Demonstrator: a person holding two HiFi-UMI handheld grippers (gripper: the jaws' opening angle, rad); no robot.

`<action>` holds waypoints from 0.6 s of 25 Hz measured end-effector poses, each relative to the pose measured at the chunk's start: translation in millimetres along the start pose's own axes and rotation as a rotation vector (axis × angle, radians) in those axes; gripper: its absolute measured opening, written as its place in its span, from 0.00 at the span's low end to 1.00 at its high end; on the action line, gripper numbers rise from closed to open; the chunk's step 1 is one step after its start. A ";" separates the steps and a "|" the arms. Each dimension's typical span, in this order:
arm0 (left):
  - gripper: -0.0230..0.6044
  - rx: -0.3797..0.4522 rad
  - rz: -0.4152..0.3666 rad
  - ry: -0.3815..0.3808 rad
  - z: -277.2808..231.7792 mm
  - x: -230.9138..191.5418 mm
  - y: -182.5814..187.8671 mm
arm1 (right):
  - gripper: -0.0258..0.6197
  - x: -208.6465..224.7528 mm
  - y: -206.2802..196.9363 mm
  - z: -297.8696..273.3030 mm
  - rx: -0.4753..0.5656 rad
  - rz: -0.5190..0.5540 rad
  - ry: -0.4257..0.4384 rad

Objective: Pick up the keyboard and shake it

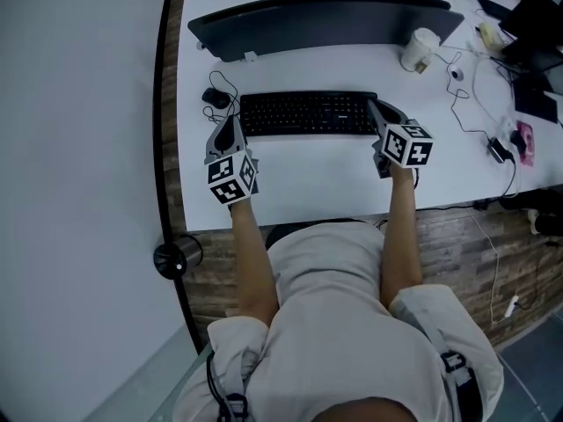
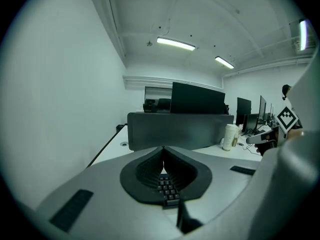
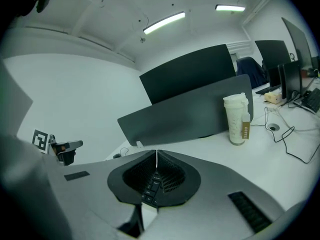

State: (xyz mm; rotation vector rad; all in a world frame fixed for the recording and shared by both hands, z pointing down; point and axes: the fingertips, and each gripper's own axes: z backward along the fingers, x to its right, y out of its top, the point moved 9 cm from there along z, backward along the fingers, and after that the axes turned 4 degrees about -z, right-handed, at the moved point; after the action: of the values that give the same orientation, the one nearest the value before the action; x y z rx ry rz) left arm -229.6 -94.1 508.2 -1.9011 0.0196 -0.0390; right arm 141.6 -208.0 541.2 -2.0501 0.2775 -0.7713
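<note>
One black rectangular keyboard lies long axis left-to-right on the white bench. The left gripper and right gripper flank its ends, both jaws pressed together.

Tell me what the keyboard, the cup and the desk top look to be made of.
The keyboard: likely matte black plastic, no glare on its keys. The cup: paper or plastic, dull white wall and lid. The desk top: probably white laminate, smooth and even; core unseen.
</note>
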 end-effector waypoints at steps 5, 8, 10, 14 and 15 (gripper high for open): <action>0.06 -0.057 -0.044 -0.026 -10.5 -12.2 -20.2 | 0.10 24.8 -4.0 -10.4 -0.088 0.085 0.042; 0.06 -0.140 -0.049 -0.080 -21.1 -33.2 -38.5 | 0.10 52.7 -25.7 -1.8 -0.139 0.084 0.011; 0.06 -0.198 0.014 -0.123 -32.0 -47.9 -53.4 | 0.10 75.6 -39.5 5.6 -0.145 0.026 -0.026; 0.06 -0.257 0.176 -0.143 -57.9 -72.7 -85.0 | 0.10 110.5 -57.0 4.9 -0.167 -0.058 -0.054; 0.06 -0.254 0.222 -0.122 -62.9 -80.1 -92.3 | 0.10 116.6 -61.5 0.1 -0.188 -0.066 -0.045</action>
State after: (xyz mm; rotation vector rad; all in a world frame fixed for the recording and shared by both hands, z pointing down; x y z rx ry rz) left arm -312.5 -121.0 614.4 -2.1410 0.1589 0.2406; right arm 226.8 -227.3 639.9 -2.2602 0.2664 -0.7621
